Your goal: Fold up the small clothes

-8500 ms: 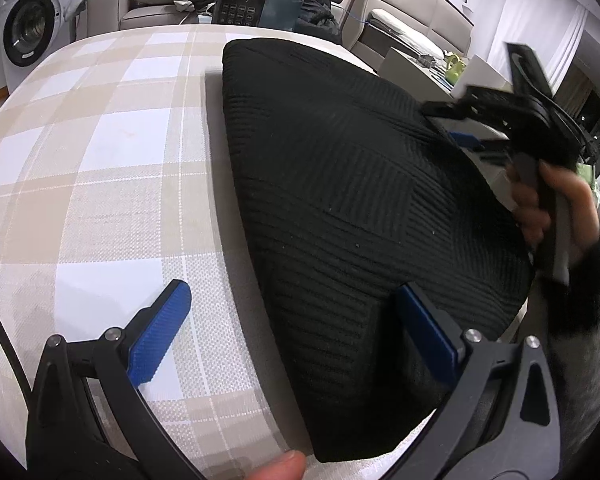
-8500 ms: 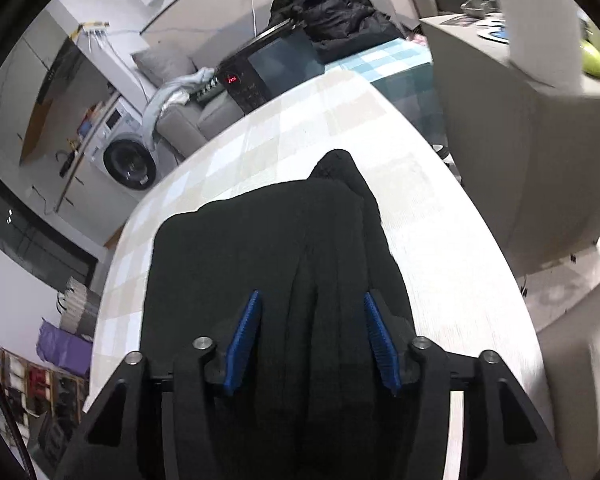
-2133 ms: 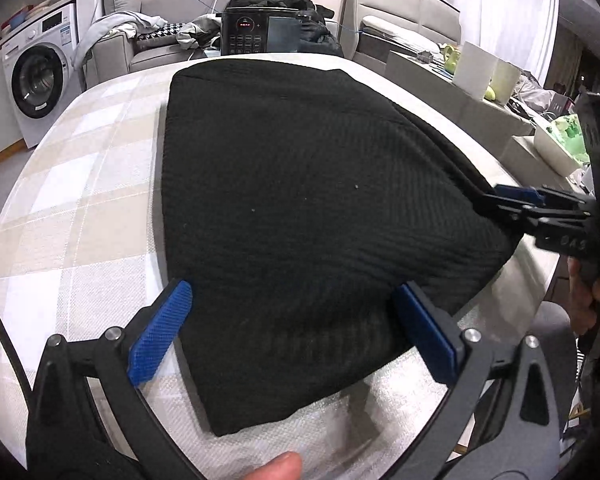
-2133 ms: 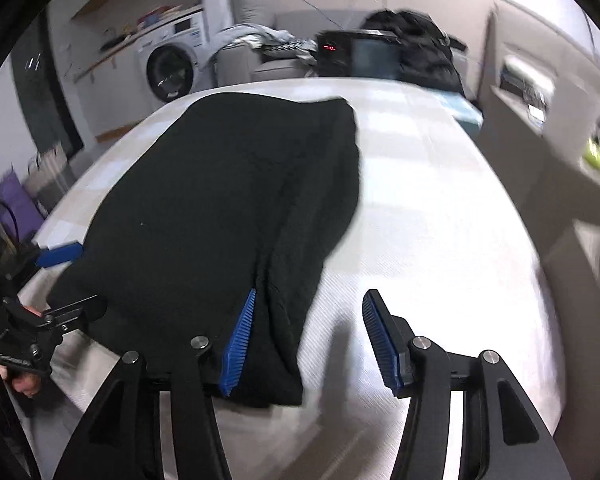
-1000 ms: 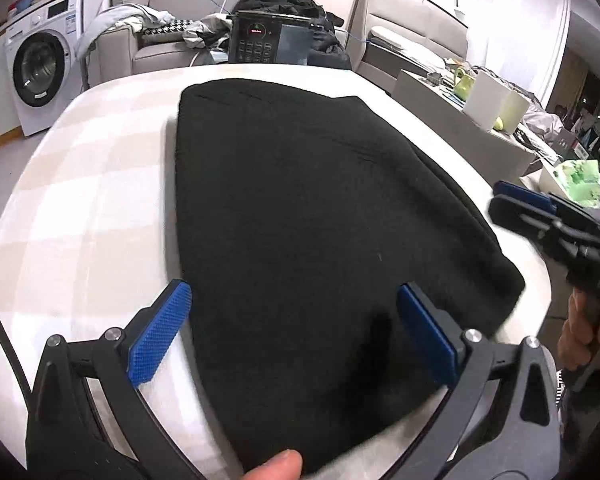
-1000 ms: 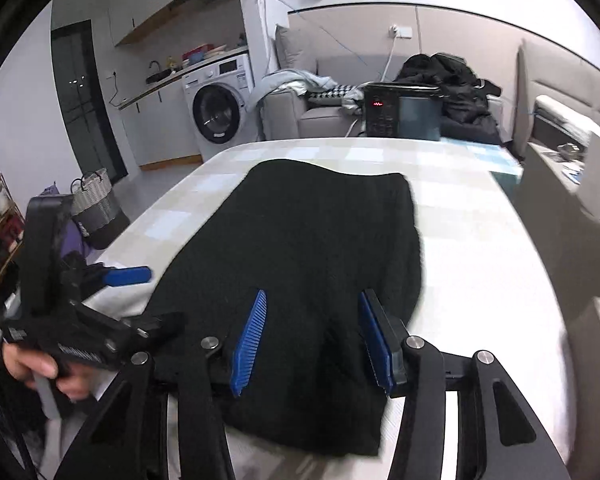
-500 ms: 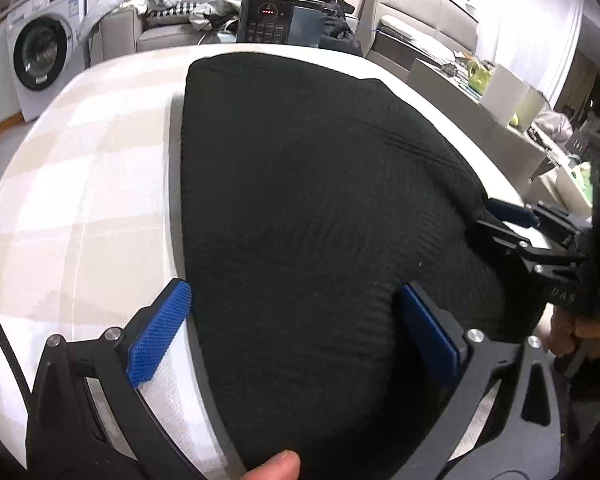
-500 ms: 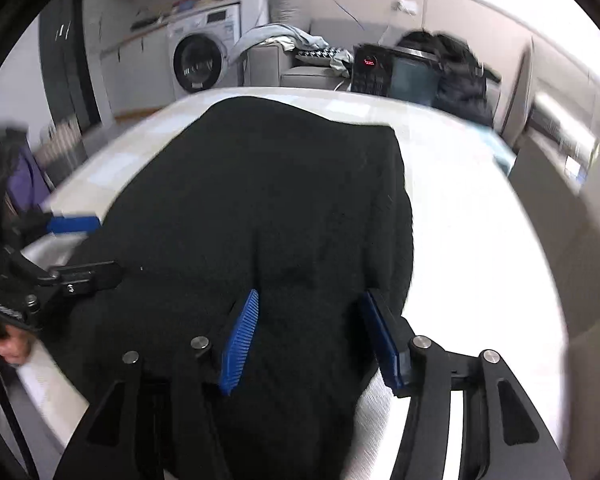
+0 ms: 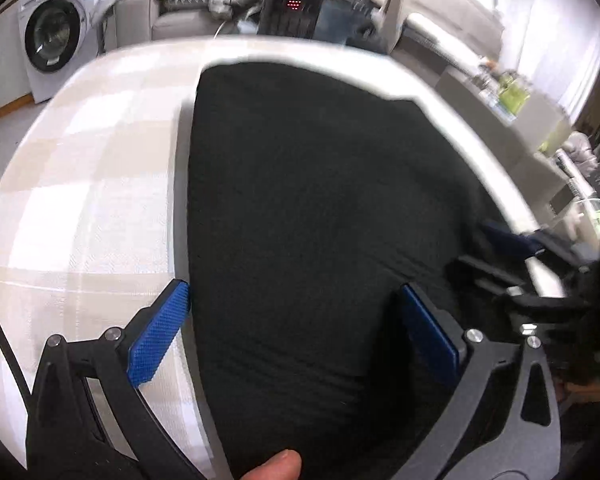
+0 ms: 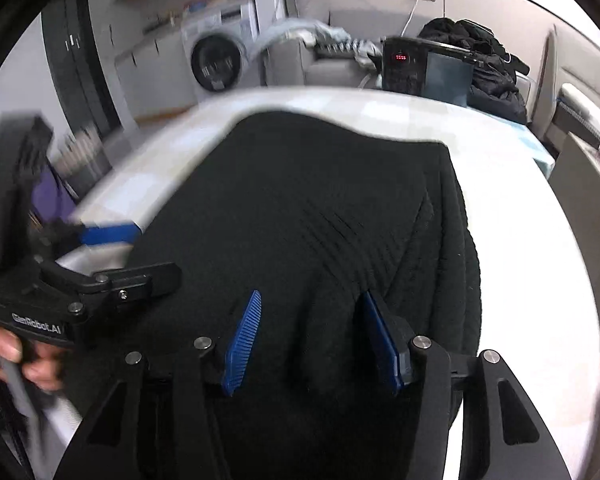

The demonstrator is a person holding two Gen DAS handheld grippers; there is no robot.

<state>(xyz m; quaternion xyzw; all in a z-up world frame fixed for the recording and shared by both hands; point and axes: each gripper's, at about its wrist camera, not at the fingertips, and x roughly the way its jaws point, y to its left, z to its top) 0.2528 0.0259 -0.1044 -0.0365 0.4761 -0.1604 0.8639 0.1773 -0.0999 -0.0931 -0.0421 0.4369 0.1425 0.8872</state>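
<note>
Your black ribbed knit garment (image 9: 320, 208) lies flat on the checked tabletop (image 9: 92, 168). Both the left hand-held gripper (image 9: 296, 328) and right hand-held gripper (image 10: 312, 336) gape empty above its near edge; pinching only the top layer could drag the fold crooked.

Black left tool (image 9: 296, 332) (silver screws), ribbed blue pads (image 9: 158, 338); lettering possibly "GenRobot.AI".

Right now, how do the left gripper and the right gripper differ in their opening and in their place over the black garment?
The left gripper stands wider open than the right gripper. The left one straddles the black garment at its left edge, one pad beside the checked tablecloth; the right one has both pads over cloth. Both have blue pads and grip nothing.
</note>
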